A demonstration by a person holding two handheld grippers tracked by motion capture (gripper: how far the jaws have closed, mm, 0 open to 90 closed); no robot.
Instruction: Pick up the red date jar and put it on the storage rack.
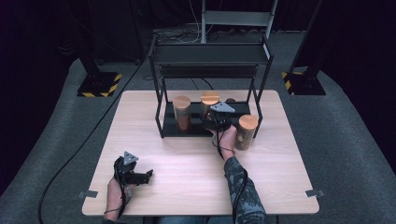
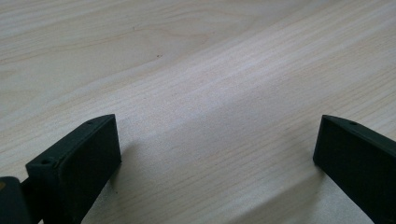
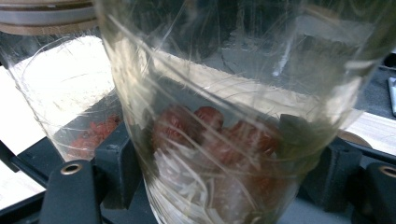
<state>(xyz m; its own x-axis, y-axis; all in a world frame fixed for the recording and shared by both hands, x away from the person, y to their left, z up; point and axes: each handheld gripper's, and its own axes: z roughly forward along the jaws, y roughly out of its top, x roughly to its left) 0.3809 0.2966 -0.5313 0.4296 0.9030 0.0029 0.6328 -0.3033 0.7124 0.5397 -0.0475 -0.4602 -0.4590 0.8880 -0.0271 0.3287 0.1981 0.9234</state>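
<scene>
Dark room, grey carpet, light wood table (image 1: 187, 163) with a black two-tier rack (image 1: 210, 56) at its far side.

Near edge, left: left gripper (image 1: 148, 175) held low over bare tabletop, well apart from the rack. Left gripper view: jaws stand wide apart, nothing between them, wood grain below.

Mid-table, right: right hand (image 1: 227, 137) reaches forward; right gripper (image 1: 215, 122) sits at the rack's lower shelf. Right gripper view: jaws clamped on a clear jar (image 3: 233, 121), red pieces in its bottom; jar stands upright between the jaws.

Just right of the hand: a second jar (image 1: 245, 132) with wooden lid, on the table at the rack's front corner post.

Farther, on the lower shelf: third jar (image 1: 182, 113) to the left.
</scene>
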